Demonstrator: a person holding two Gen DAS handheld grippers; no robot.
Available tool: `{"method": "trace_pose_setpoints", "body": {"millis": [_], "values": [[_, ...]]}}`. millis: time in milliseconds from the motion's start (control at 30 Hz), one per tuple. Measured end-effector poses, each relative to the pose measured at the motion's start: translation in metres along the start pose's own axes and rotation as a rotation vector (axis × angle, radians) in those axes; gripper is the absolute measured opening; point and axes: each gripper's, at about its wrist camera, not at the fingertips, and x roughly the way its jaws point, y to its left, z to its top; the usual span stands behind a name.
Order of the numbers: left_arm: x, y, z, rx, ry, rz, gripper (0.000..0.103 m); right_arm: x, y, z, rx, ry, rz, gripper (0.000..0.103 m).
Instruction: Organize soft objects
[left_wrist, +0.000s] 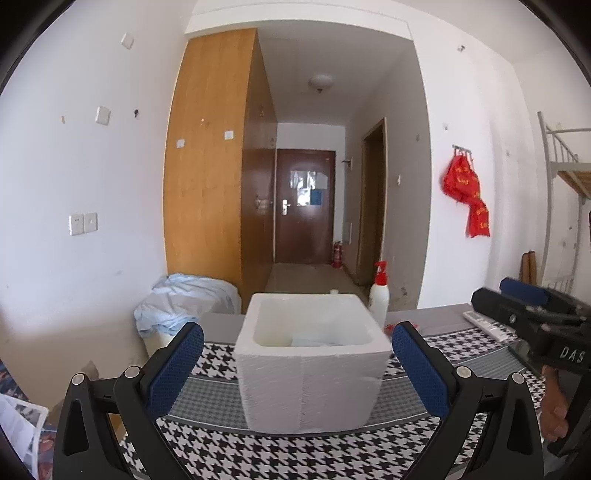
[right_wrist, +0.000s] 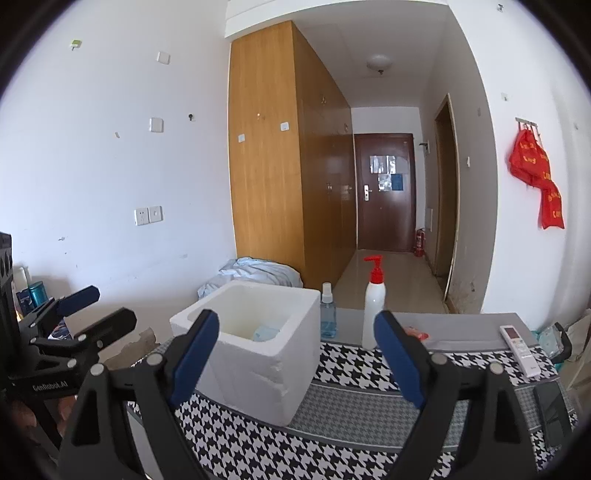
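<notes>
A white foam box (left_wrist: 306, 387) stands open-topped on the houndstooth tablecloth (left_wrist: 229, 454). A pale blue soft item (left_wrist: 310, 341) lies on its bottom. My left gripper (left_wrist: 297, 328) is open just in front of the box, whose width shows between the blue pads, and it holds nothing. In the right wrist view the foam box (right_wrist: 258, 369) sits left of centre with the blue item (right_wrist: 264, 332) inside. My right gripper (right_wrist: 297, 317) is open and empty, short of the box's right corner. A small red thing (right_wrist: 417, 334) lies behind its right finger.
A white pump bottle (right_wrist: 373, 306) with a red head and a blue spray bottle (right_wrist: 328, 314) stand behind the box. A remote (right_wrist: 521, 349) and a black phone (right_wrist: 552, 410) lie at the right. Crumpled pale cloth (left_wrist: 184, 299) is heaped beyond the table's left edge.
</notes>
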Motion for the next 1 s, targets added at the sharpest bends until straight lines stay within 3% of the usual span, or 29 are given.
{"method": "trace_pose_setpoints", "body": {"millis": [333, 1000], "values": [[-0.011, -0.011, -0.003, 0.009, -0.042, -0.003, 0.102, -0.018, -0.005, -0.019, 0.008, -0.033, -0.045, 0.099], [-0.019, -0.02, -0.028, 0.028, -0.047, -0.005, 0.102, -0.03, -0.003, -0.05, -0.012, -0.053, -0.064, 0.1]]}}
